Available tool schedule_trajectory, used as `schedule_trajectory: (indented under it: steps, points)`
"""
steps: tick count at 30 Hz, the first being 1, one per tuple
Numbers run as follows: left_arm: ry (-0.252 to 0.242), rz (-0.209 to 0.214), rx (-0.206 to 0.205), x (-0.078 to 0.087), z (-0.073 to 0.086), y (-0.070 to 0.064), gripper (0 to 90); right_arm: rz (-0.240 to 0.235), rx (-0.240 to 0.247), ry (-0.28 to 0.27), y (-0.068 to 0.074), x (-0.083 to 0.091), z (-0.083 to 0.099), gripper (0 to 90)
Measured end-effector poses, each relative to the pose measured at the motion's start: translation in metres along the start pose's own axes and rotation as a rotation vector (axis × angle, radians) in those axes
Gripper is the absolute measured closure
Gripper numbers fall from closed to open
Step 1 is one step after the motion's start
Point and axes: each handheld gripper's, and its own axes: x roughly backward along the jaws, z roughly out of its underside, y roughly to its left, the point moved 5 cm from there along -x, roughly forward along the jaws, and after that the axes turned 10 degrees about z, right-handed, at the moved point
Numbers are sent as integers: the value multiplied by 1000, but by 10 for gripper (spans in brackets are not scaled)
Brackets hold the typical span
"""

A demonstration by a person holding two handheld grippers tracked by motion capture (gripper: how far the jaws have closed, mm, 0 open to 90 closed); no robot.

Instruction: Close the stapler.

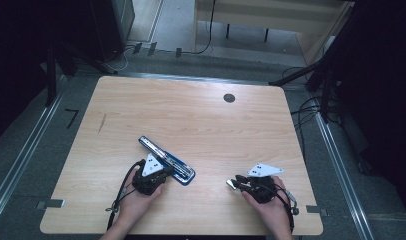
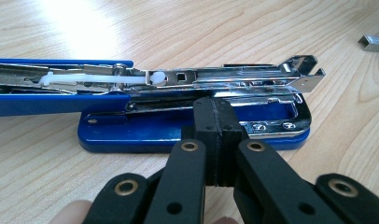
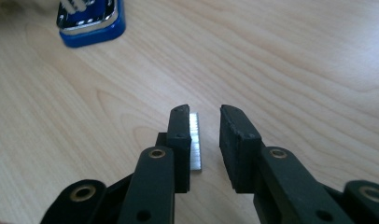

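High view looks down from above onto the whole surface (image 1: 201,115). Both gripper views sit low and close, skimming the wood; each catches the blue stapler (image 2: 197,126) and the staple strip (image 3: 195,140).

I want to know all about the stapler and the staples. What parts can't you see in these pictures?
- Open blue and chrome stapler: in the left gripper view its blue top arm is cut off by the left edge, and the shut left gripper covers part of its base.
- Silver strip of staples: in the right gripper view one black jaw of the open right gripper hides its left side.
- In the high view, the staples are too small to count.
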Motion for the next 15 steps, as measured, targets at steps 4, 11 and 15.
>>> schedule_trajectory:
  steps: [4,11,15]
  points:
    - [0,0,0,0,0,0,900,-8,15,31,0,-3,2,737]
    - [1,0,1,0,0,0,900,-36,20,16,-1,-3,0,808]
    - [0,0,1,0,0,0,900,-21,35,32,-2,0,-2,821]
